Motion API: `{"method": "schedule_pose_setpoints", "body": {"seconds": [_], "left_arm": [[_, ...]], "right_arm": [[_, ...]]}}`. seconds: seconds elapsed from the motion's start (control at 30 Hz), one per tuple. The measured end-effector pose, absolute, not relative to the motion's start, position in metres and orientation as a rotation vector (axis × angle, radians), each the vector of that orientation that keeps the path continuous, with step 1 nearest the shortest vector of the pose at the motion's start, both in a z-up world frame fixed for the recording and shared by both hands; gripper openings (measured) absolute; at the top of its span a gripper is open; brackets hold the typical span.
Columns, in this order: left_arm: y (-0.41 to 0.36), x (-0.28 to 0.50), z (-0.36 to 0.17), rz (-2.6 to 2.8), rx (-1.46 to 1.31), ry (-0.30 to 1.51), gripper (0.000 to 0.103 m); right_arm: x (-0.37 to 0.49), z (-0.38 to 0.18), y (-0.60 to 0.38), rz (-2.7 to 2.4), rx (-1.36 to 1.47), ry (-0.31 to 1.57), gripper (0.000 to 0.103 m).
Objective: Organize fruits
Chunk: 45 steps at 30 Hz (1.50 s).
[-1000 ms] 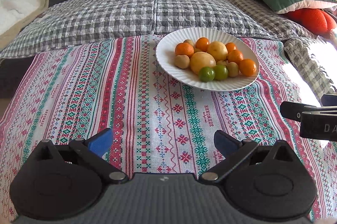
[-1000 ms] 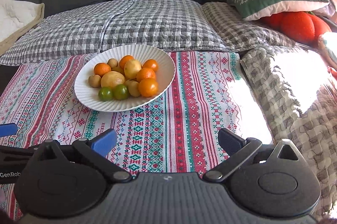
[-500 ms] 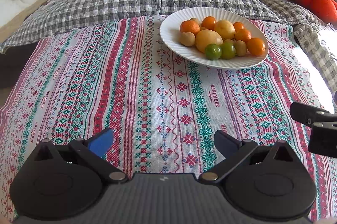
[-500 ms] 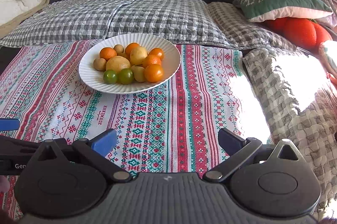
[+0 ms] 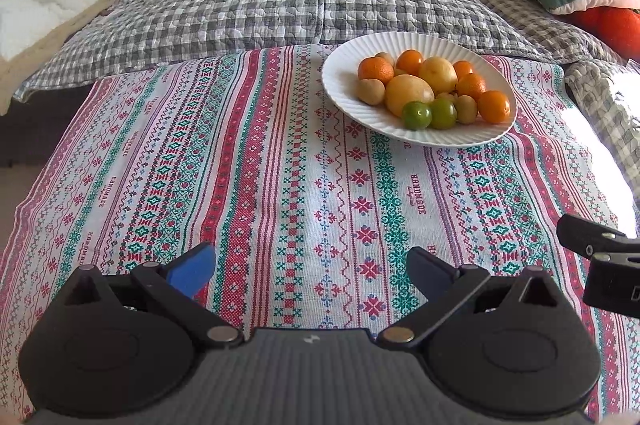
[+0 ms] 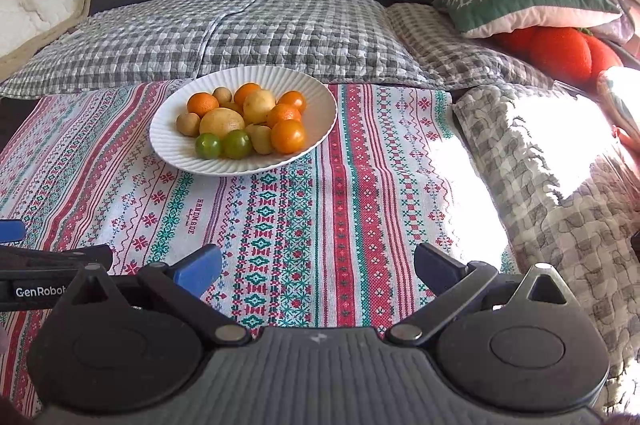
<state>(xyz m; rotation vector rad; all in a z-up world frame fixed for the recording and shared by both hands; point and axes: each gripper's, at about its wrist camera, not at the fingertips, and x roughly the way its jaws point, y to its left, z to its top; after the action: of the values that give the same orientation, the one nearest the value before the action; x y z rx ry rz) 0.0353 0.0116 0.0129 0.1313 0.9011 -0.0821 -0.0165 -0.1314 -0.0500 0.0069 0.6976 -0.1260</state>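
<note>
Orange, yellow and green fruits (image 6: 246,121) are heaped together on the white plate (image 6: 168,141) — none lies on the patterned cloth (image 5: 280,185). Left gripper (image 5: 310,265) and right gripper (image 6: 318,265) are held spread and empty — well short of the plate.

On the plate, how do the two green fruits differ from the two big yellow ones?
The green fruits are small, round and shiny; the yellow fruits are clearly larger, duller and more oval. The green pair sits side by side at the near edge of the pile, while the yellow pair sits in the middle, ringed by orange fruits. All four lie on the white ribbed plate, untouched by either gripper.
</note>
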Motion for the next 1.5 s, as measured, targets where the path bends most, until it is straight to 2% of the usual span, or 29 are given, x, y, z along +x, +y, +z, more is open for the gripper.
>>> {"method": "schedule_pose_setpoints", "body": {"seconds": [1.5], "left_arm": [[0.0091, 0.0293, 0.0208, -0.108, 0.127, 0.878, 0.099]], "right_arm": [[-0.0156, -0.0521, -0.1284, -0.136, 0.012, 0.703, 0.103]]}}
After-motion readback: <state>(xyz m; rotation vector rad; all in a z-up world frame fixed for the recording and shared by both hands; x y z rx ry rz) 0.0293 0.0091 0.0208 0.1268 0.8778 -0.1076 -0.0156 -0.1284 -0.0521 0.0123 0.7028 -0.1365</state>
